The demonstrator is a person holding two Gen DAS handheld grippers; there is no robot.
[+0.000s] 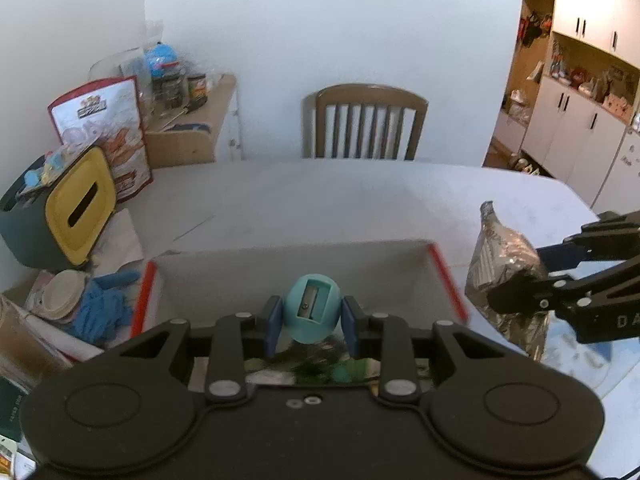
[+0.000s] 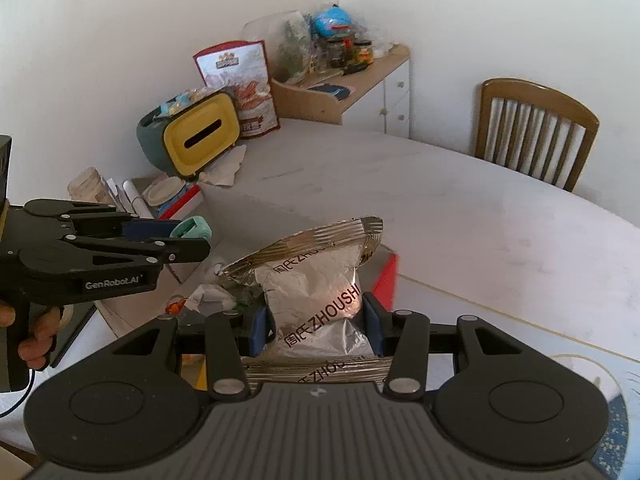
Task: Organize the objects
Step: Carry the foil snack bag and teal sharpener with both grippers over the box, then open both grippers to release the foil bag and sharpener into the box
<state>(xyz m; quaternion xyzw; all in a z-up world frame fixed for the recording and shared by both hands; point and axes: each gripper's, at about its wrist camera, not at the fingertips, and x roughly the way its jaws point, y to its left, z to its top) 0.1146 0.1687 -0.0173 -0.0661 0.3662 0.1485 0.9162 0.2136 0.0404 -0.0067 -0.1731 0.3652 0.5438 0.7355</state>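
Observation:
My left gripper [image 1: 311,322] is shut on a teal egg-shaped pencil sharpener [image 1: 313,307], held above the open cardboard box [image 1: 304,272] with red edges. In the right wrist view that left gripper [image 2: 191,236] comes in from the left with the sharpener [image 2: 192,229] at its tip. My right gripper [image 2: 316,330] is shut on a silver foil snack bag [image 2: 316,292], held upright over the right side of the box [image 2: 386,276]. From the left wrist view the bag [image 1: 502,268] and right gripper [image 1: 516,292] show at the right.
A yellow-faced tissue box [image 1: 76,208] and a tall snack pouch [image 1: 106,128] stand at the table's left. Blue gloves [image 1: 102,304] and a lidded cup [image 1: 64,294] lie beside the box. A wooden chair [image 1: 362,122] stands behind the white table [image 1: 320,196]. A hand [image 2: 34,340] holds the left gripper.

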